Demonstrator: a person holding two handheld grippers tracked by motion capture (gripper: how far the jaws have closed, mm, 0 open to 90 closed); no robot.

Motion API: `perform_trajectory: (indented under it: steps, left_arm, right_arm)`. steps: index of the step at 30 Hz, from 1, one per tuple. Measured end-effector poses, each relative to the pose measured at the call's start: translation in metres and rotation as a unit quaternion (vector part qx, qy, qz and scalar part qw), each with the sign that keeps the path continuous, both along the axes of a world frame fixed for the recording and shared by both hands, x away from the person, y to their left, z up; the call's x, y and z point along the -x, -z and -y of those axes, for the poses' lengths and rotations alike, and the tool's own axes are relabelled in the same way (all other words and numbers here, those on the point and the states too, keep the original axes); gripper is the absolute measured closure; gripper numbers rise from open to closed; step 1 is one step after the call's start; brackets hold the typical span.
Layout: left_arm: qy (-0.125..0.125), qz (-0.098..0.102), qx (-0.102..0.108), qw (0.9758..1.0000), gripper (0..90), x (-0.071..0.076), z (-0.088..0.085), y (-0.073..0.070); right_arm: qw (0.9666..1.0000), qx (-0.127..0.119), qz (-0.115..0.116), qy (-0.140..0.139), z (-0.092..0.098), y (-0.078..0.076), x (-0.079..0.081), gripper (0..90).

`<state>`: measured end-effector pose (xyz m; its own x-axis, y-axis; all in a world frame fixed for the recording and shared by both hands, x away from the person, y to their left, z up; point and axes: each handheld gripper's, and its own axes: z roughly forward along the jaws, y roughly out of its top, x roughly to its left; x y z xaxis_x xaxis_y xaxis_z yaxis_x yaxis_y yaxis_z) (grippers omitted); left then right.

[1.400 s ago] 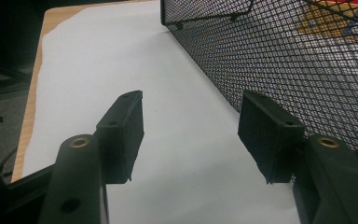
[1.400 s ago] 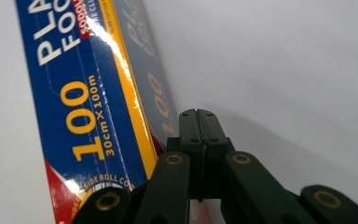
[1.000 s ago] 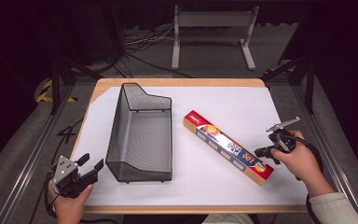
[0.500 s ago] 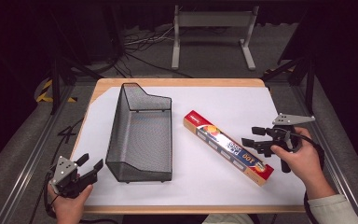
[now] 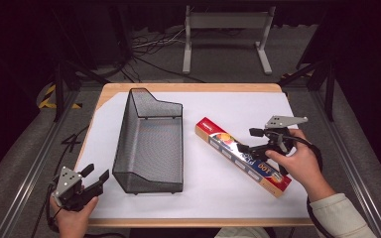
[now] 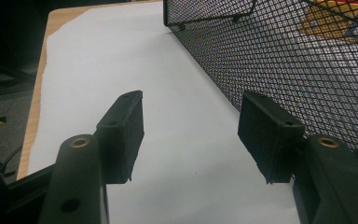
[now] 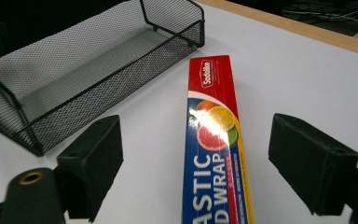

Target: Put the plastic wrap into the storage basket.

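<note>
A long plastic wrap box (image 5: 243, 155) (image 7: 214, 149) lies slantwise on the white table cover, right of a black wire mesh basket (image 5: 151, 141) (image 7: 74, 79). My right gripper (image 5: 250, 140) (image 7: 214, 163) is open and hovers over the box's near half, one jaw on each side of it. My left gripper (image 5: 95, 174) (image 6: 191, 135) is open at the table's front left corner, just left of the basket's (image 6: 279, 60) front end, with nothing between its jaws.
The wooden table edge (image 5: 188, 87) frames the white cover (image 5: 228, 198). A metal stand (image 5: 225, 34) and cables lie on the floor beyond the table. Aluminium rails (image 5: 25, 168) run along both sides.
My right gripper has swung left and lowered over the box, its jaws now straddling it. The left gripper has barely shifted.
</note>
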<state>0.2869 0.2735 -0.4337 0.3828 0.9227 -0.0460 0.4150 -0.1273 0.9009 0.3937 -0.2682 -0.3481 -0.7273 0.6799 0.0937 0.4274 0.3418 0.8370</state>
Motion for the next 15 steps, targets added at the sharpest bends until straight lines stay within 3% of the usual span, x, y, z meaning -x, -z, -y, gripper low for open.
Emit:
perform_trajectory:
  steps: [5, 8, 13, 15]
  left_arm:
    - [0.001, 0.000, 0.000, 1.0000, 41.3, 0.000, 0.000, 0.000]
    - [0.001, -0.001, 0.000, 1.0000, 41.3, 0.000, -0.001, 0.000]
    - [-0.002, 0.000, 0.001, 1.0000, 41.3, 0.001, -0.002, 0.000]
    - [-0.001, 0.001, 0.002, 1.0000, 41.3, 0.001, -0.002, 0.000]
  right_arm:
    - [0.9993, 0.035, -0.006, 0.007, -0.015, 0.009, -0.013, 18.3]
    - [0.9977, 0.062, -0.024, 0.008, -0.021, 0.016, -0.019, 18.3]
    - [0.9921, 0.110, -0.059, 0.015, -0.027, 0.029, -0.030, 16.0]
    - [0.9908, 0.116, -0.068, 0.018, -0.028, 0.031, -0.032, 15.1]
